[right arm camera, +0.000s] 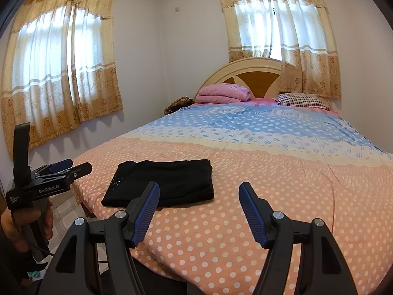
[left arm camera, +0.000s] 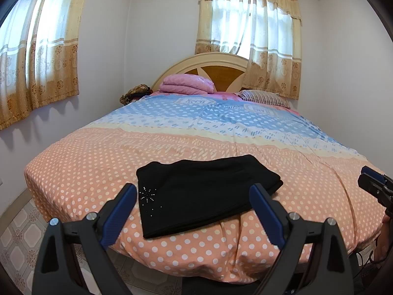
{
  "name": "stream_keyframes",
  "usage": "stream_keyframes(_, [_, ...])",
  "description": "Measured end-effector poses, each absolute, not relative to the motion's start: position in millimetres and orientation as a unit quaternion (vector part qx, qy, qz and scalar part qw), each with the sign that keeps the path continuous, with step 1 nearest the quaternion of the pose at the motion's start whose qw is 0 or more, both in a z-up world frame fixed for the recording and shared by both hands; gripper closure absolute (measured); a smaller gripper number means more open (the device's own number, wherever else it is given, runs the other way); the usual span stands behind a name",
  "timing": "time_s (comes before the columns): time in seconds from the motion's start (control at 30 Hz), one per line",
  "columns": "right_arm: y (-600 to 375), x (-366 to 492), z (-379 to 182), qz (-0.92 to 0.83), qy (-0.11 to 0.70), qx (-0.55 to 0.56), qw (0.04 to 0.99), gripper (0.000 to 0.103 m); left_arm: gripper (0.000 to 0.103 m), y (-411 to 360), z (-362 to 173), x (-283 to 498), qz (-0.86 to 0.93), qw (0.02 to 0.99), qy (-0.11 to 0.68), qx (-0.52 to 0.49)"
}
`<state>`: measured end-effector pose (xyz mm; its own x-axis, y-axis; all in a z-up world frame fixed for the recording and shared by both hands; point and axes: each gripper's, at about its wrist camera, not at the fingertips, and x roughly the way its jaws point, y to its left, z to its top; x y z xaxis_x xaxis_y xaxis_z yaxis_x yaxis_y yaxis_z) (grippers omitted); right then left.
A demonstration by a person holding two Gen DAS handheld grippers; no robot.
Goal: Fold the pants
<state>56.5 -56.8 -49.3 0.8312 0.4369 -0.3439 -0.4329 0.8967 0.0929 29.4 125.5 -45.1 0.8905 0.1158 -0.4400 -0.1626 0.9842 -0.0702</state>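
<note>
The black pants (left arm camera: 201, 191) lie folded into a flat rectangle near the foot of the bed, with a small rhinestone star on the front left part. They also show in the right wrist view (right arm camera: 164, 184). My left gripper (left arm camera: 194, 189) is open and empty, held off the bed's foot edge in front of the pants. My right gripper (right arm camera: 199, 189) is open and empty, to the right of the pants above the bedspread. Each gripper shows at the edge of the other's view: the right one (left arm camera: 373, 184), the left one (right arm camera: 68, 167).
The bed has a polka-dot spread (left arm camera: 98, 159), orange near me and blue farther back. A folded pink blanket (left arm camera: 186, 83) and a striped pillow (left arm camera: 265, 97) lie by the headboard. Curtained windows stand on the left and back walls. Tiled floor (left arm camera: 17, 233) lies left of the bed.
</note>
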Motion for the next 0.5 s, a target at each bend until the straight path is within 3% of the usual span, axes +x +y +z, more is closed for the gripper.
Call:
stream_keyframes(0.23, [-53.6, 55.8, -50.5, 0.228, 0.183, 0.006, 0.956, 0.034, 0.007, 125.5, -45.0, 29.6, 0.071, 0.971, 0.223, -0.054])
stream_keyframes(0.33, [-53.2, 55.5, -50.7, 0.228, 0.182, 0.005, 0.956, 0.034, 0.0, 125.1, -45.0, 29.1, 0.074, 0.971, 0.222, -0.053])
stream_keyframes(0.5, [-50.8, 54.5, -51.9, 0.228, 0.181, 0.003, 0.957, 0.034, 0.0, 124.4, -43.4, 29.3, 0.084, 0.97, 0.223, -0.054])
